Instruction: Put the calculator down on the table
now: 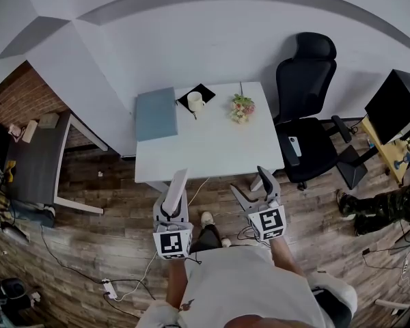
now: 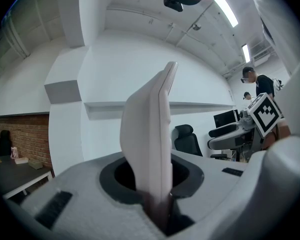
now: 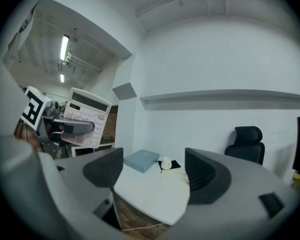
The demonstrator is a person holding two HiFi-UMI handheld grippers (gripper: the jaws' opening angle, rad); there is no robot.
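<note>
My left gripper point(image 1: 171, 209) is shut on the lower end of a white calculator point(image 1: 178, 185), which stands up edge-on in front of the white table point(image 1: 212, 157). In the left gripper view the calculator point(image 2: 151, 134) rises thin and upright from between the jaws of the left gripper point(image 2: 157, 206). The right gripper view shows the calculator point(image 3: 86, 117) face-on with its keys and display, at the left. My right gripper point(image 1: 255, 191) stands open beside it with nothing between its fingers point(image 3: 206, 176). Both grippers hang over the wooden floor, short of the table's near edge.
On the table lie a blue-grey book point(image 1: 156, 113), a white mug point(image 1: 196, 101) on a black notebook, and a small bunch of flowers point(image 1: 242, 108). A black office chair point(image 1: 306, 115) stands at the table's right. A grey desk point(image 1: 37, 159) is at the left.
</note>
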